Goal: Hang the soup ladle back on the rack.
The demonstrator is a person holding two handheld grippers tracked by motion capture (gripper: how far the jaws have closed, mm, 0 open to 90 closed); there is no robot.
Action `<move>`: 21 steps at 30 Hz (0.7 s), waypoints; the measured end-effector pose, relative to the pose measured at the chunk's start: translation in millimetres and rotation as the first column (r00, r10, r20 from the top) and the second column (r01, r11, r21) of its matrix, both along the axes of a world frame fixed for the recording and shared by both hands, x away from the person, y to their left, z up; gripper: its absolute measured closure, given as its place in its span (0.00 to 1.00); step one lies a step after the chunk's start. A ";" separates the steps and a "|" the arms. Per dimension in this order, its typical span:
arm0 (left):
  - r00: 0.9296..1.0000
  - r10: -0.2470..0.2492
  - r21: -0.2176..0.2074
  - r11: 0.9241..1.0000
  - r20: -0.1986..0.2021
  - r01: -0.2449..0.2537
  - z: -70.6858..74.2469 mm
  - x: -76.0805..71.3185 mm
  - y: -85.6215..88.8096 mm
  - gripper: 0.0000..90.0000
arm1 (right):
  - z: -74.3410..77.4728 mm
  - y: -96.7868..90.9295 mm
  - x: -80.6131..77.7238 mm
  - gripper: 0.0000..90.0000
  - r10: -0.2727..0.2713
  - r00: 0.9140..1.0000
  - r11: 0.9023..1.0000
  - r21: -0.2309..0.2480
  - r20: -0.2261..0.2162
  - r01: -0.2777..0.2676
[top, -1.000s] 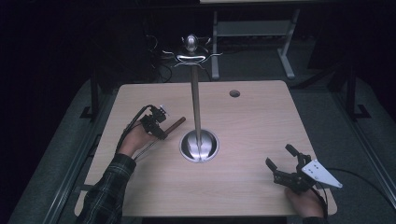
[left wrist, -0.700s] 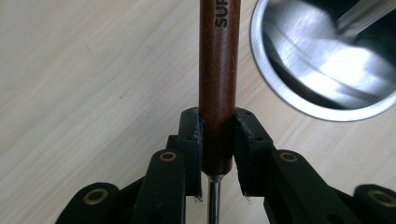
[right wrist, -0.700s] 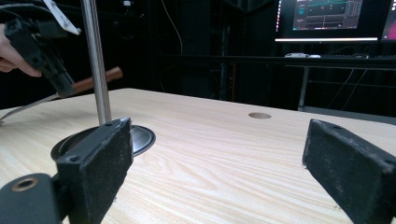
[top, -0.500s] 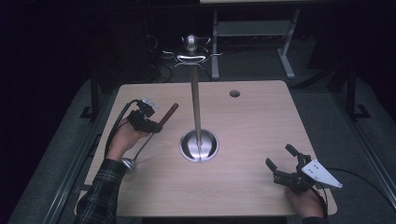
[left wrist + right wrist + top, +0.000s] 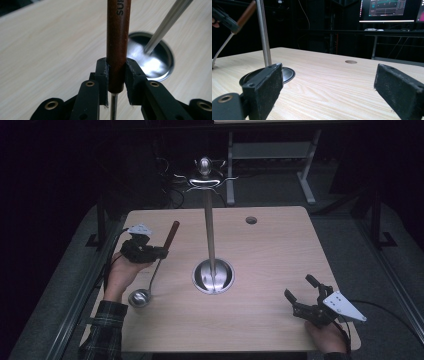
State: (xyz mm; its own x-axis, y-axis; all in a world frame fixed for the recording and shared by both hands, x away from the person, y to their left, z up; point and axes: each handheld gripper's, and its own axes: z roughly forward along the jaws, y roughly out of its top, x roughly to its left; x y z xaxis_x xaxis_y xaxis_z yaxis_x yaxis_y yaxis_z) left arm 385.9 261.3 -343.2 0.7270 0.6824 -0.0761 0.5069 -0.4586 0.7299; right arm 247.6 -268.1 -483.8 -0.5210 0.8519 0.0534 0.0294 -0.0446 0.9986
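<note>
a: dark room, pale wooden table (image 5: 270, 250). what does the left gripper (image 5: 159, 253) hold?

b: one ladle (image 5: 156, 265). the jaws are clamped on the lower end of its brown wooden handle (image 5: 117, 45), which juts past them up and away from the person. the thin metal shaft runs back down to the bowl (image 5: 139, 298), near the table's left edge; whether it touches the wood cannot be told.

a: pose of the left hand (image 5: 120, 275)?

b: raised over the table's left side, forearm in a plaid sleeve (image 5: 102, 335) entering from below.

a: and the right gripper (image 5: 301, 299)?

b: jaws spread wide, nothing between them, pointing toward the table's middle from the near right corner, with the right hand (image 5: 327, 337) behind it.

a: what else is counted?

b: one metal stand (image 5: 209, 227), its upright pole rising from one round base (image 5: 213, 276) to hooks at the top; one small hole (image 5: 251, 220) in the table's far side.
</note>
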 end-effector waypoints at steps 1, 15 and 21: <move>1.000 0.003 -0.023 1.000 0.021 -0.002 2.2 -1.8 2.8 0.82 | 0.0 0.0 0.0 0.09 0.000 1.000 1.000 0.000 0.000 0.000; 0.995 -0.024 -0.195 0.980 0.100 0.043 21.0 -18.0 11.3 0.82 | -0.1 0.2 0.0 0.09 -0.003 1.000 1.000 -0.004 0.002 0.003; 0.989 -0.051 -0.248 0.965 0.136 0.083 36.2 -26.9 9.4 0.82 | -0.1 0.2 0.1 0.09 -0.004 1.000 1.000 -0.005 0.003 0.004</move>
